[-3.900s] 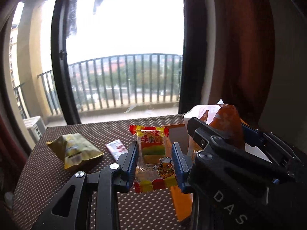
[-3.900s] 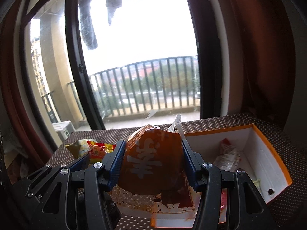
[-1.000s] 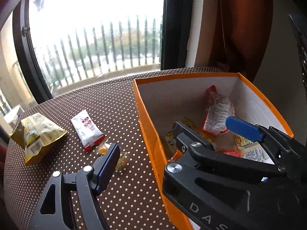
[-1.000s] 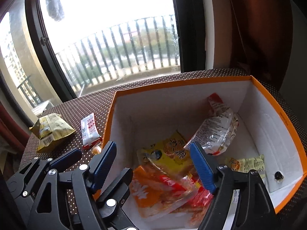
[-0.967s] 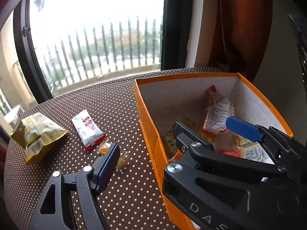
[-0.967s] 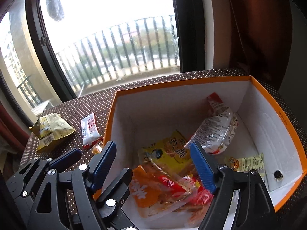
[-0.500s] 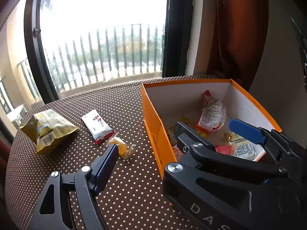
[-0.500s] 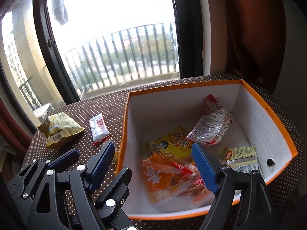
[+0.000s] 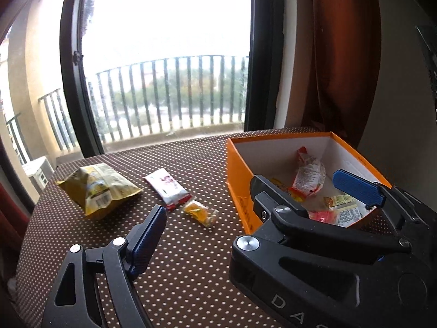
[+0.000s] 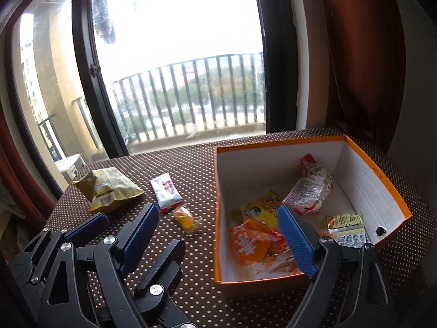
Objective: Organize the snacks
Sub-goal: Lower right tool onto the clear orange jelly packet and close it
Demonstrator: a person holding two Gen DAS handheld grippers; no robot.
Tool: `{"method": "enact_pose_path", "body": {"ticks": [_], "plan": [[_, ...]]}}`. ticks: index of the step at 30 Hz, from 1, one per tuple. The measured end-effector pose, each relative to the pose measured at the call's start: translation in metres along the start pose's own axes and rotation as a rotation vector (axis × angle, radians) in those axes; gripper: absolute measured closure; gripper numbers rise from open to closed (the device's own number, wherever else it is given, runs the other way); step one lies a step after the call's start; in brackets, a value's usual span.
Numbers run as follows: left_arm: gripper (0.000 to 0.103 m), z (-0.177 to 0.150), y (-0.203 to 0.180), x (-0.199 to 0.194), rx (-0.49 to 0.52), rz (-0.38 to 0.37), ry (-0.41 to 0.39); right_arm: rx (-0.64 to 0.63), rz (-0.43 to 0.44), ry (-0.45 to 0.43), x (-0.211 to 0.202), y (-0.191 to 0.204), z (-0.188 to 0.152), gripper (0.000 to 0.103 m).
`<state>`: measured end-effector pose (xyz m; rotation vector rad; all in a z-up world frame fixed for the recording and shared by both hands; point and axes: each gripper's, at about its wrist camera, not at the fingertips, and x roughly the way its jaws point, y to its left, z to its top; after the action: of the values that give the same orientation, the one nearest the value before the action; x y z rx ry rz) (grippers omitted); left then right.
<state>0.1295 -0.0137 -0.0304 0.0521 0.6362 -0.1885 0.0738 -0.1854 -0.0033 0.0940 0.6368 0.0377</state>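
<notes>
An orange box [image 10: 273,143] with white inner walls stands at the right of the dotted table and holds several snack packets, among them an orange packet [image 10: 251,243]. On the cloth to its left lie a yellow chip bag [image 10: 109,188], a white-and-red packet [image 10: 166,191] and a small orange candy [image 10: 187,218]. My right gripper [image 10: 217,213] hovers over the box's near left corner, jaws opening, nothing between them. My left gripper [image 9: 218,227] hangs over bare cloth near the candy [image 9: 200,213], jaws opening and empty; its right finger is hidden behind the right gripper's body.
The brown dotted table [image 9: 191,273] ends at a rounded edge on the left. Behind it is a large window with a balcony railing [image 9: 169,95]. A dark red curtain [image 10: 355,68] hangs behind the box. The two grippers overlap side by side.
Both grippers let go of the packets they carried, which now lie in the box. Over the last second both drew back and up from the box, jaws widening.
</notes>
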Motion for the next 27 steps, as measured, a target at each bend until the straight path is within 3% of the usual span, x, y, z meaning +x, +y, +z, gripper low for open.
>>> {"method": "enact_pose_path", "body": {"ticks": [12, 27], "plan": [[0.015, -0.018, 0.04, -0.003, -0.021, 0.065, -0.033, -0.051, 0.027, -0.046, 0.006, 0.042, -0.012, 0.012], [0.015, -0.036, 0.085, 0.041, -0.055, 0.087, 0.065, -0.096, 0.073, 0.014, 0.061, 0.081, -0.028, 0.012]]}}
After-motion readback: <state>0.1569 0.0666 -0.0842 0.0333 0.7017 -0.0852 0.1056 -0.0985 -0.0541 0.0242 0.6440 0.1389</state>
